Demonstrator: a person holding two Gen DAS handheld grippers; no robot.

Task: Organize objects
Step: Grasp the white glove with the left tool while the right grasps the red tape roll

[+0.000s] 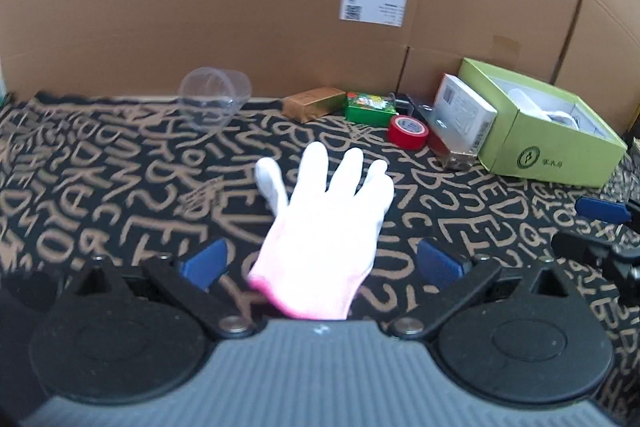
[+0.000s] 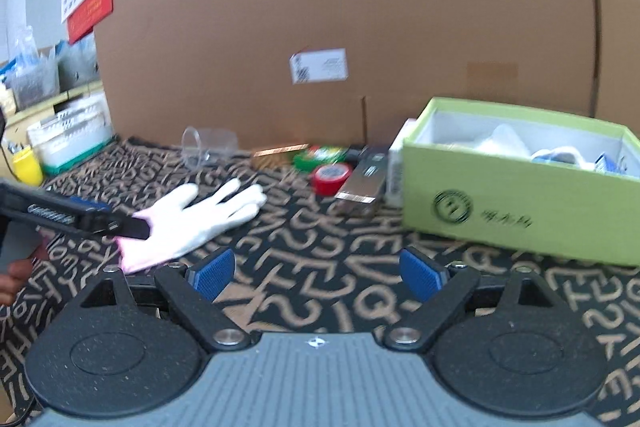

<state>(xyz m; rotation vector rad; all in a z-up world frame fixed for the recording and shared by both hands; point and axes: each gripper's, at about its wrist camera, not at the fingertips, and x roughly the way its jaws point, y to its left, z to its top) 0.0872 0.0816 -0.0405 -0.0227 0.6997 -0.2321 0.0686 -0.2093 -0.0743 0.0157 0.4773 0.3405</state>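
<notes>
A white glove with a pink cuff (image 1: pixel 324 227) lies flat on the patterned cloth, its cuff between the open fingers of my left gripper (image 1: pixel 324 261). It also shows in the right wrist view (image 2: pixel 200 219) at the left. My right gripper (image 2: pixel 320 273) is open and empty over bare cloth, in front of the green box (image 2: pixel 516 203). The green open box (image 1: pixel 548 131) holds white items. A red tape roll (image 1: pixel 408 131), a green packet (image 1: pixel 368 109), a gold box (image 1: pixel 314 103), a white carton (image 1: pixel 464 115) and a clear cup on its side (image 1: pixel 212 99) lie along the back.
A tall cardboard wall (image 1: pixel 280 7) closes the back of the table. In the right wrist view the left gripper's arm (image 2: pixel 72 215) crosses the left edge, and shelves with a yellow cup (image 2: pixel 28 167) stand beyond it.
</notes>
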